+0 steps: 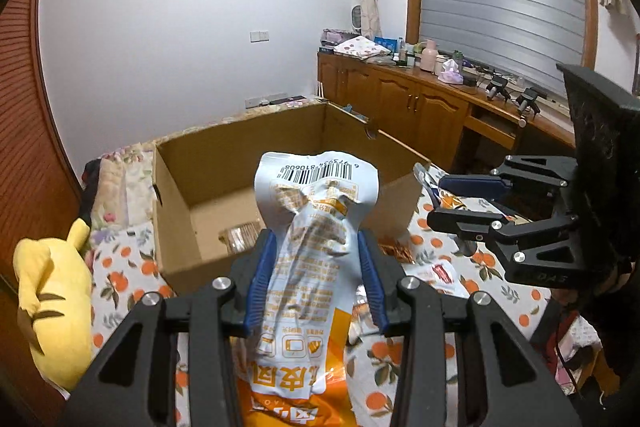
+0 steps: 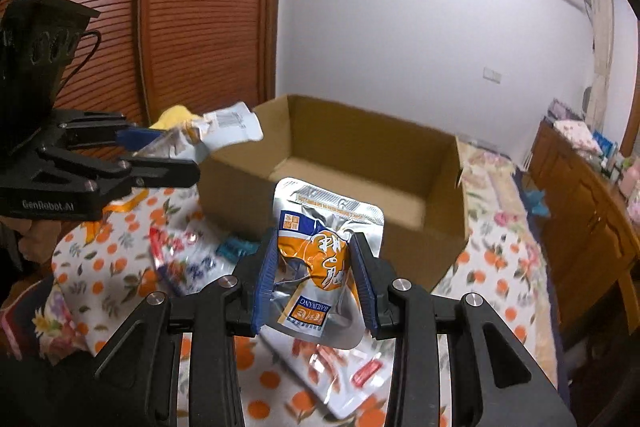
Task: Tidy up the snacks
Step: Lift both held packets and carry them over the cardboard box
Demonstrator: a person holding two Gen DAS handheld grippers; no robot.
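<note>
Snack pouches were pinched in both grippers: the left gripper (image 1: 316, 263) squeezed a pale blue and orange pouch (image 1: 312, 227), the right gripper (image 2: 316, 279) a silver and orange pouch (image 2: 320, 255), each with its long axis running forward along the fingers. Straight ahead of both lay the open cardboard box (image 1: 240, 163), on the orange-print bedspread (image 1: 128, 267). Only the left wrist view showed a packet (image 1: 240, 237) already in the box; the right wrist view showed loose packets (image 2: 184, 259) outside it.
</note>
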